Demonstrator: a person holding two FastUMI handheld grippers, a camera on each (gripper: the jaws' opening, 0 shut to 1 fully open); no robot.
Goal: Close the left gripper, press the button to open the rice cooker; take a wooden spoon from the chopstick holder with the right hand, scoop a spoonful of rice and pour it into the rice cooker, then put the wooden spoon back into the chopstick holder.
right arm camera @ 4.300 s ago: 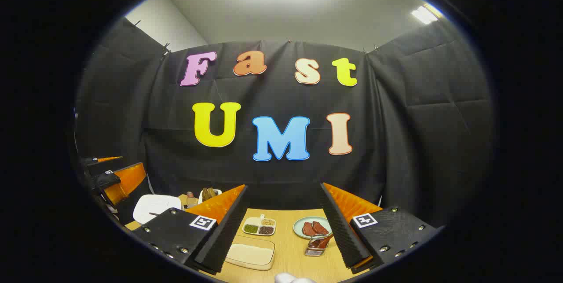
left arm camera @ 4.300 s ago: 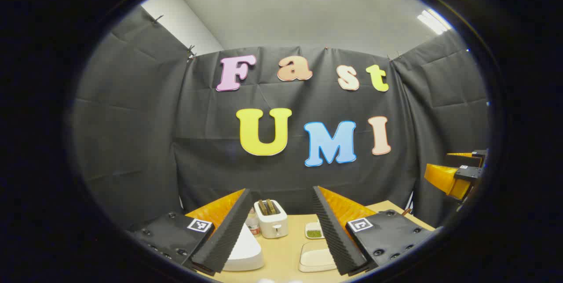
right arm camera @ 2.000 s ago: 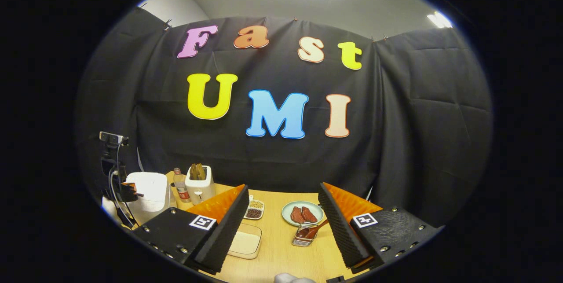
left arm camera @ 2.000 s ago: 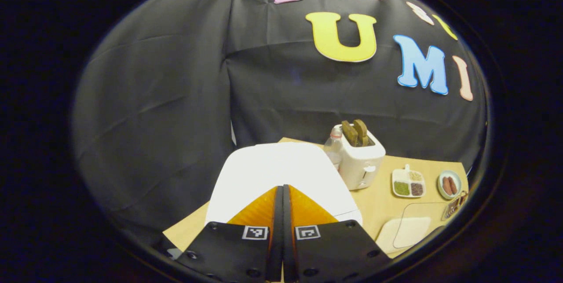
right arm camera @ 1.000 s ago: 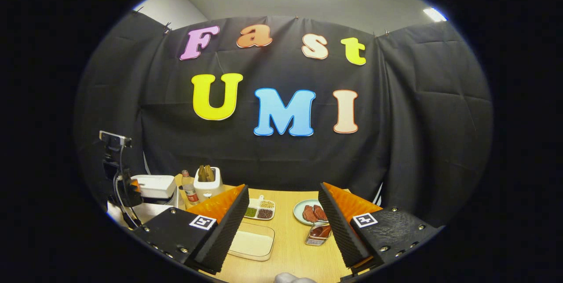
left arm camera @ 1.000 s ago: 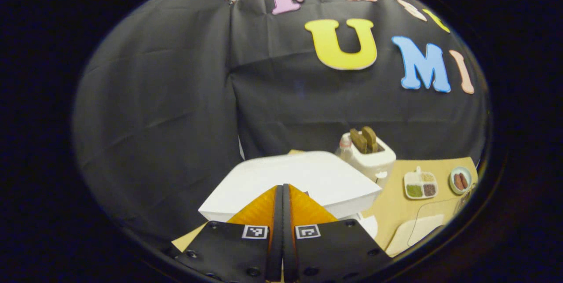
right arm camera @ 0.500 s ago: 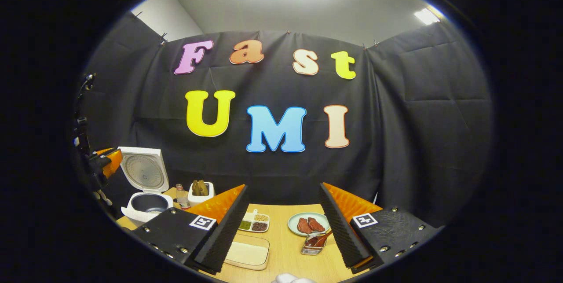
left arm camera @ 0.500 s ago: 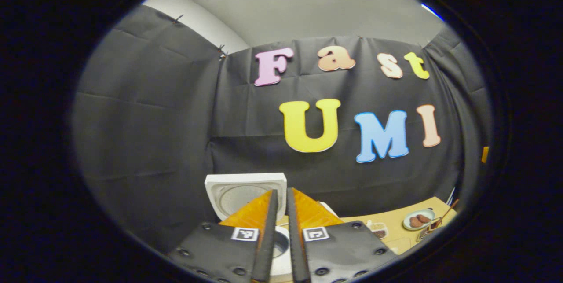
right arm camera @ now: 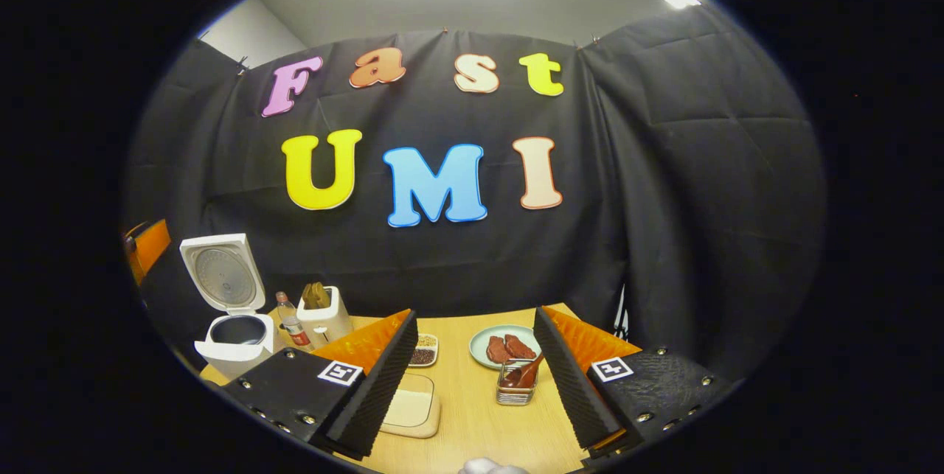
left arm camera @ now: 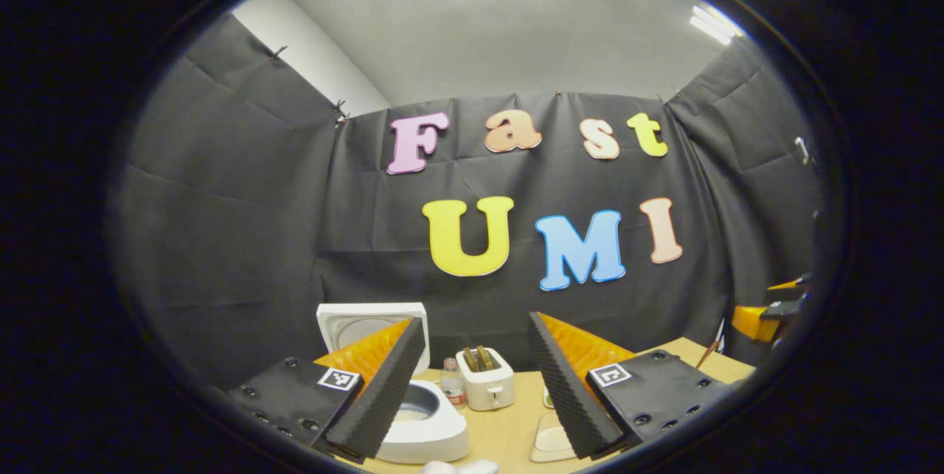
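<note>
We can read no words or numbers on anything here. The bottle (right arm camera: 293, 330) just beside the toaster (right arm camera: 322, 319) wears a label (right arm camera: 296, 338) too small to read. Square coded markers (left arm camera: 333, 378) sit on the left gripper (left arm camera: 474, 321) and right gripper (right arm camera: 475, 313).

- The rice cooker (right arm camera: 230, 326) is seen in smooth white plastic, its raised lid lined with a dull metal disc.
- The table (right arm camera: 479, 415) is finished in pale matt wood grain.
- The chopstick holder (right arm camera: 515, 388) is made of shiny metal wire.
- The wooden spoon (right arm camera: 525, 373) is seen in dark glossy wood.
- The toaster (left arm camera: 487, 388) is cased in smooth white plastic.
- The booth's wall is hung in creased matt cloth.
</note>
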